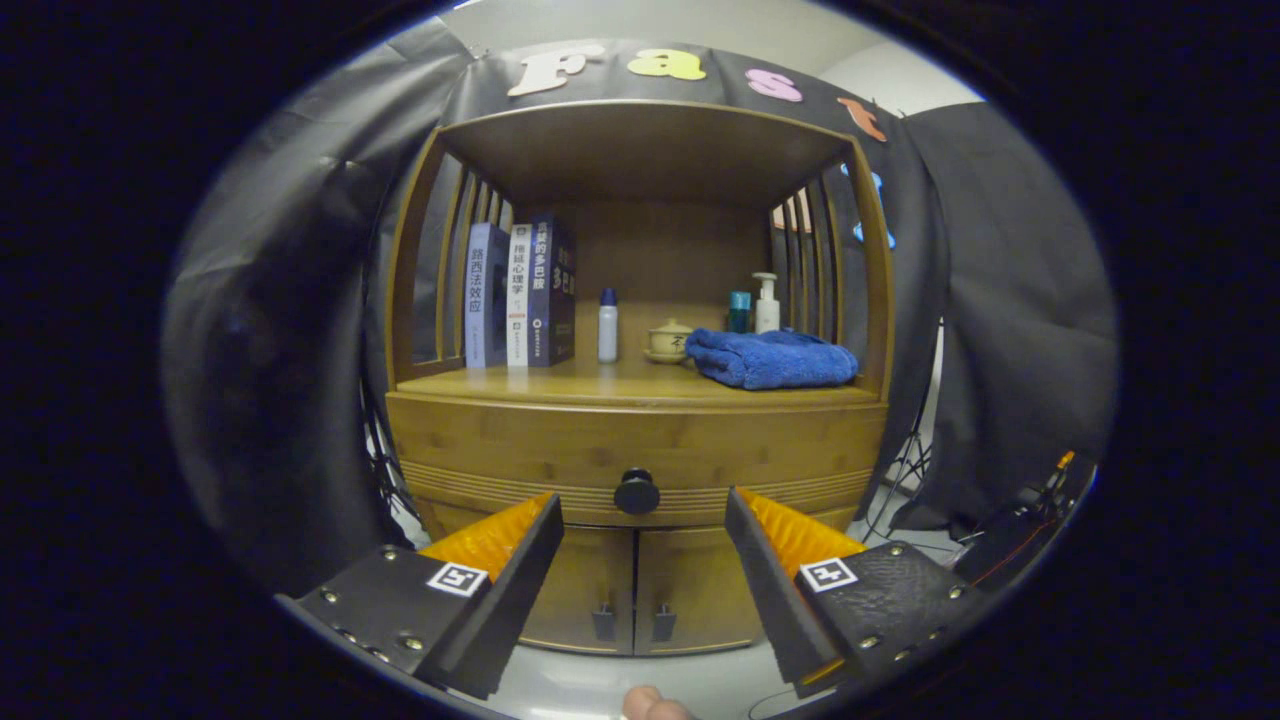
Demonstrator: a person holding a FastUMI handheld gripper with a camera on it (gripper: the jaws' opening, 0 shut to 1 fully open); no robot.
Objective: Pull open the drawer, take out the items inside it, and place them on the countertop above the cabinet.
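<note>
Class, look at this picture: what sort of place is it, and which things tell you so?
Probably a staged home corner in a recording booth: a wooden cabinet with books and a folded blue towel, black cloth behind. The open gripper faces the shut drawer's knob.

Three books (pixel 520 295), three bottles (pixel 608 325), one blue towel (pixel 772 358), one lidded cup (pixel 669 340), one drawer knob (pixel 636 491).

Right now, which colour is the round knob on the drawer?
The drawer knob is black, clearest in the gripper view, beyond the open gripper.
</note>
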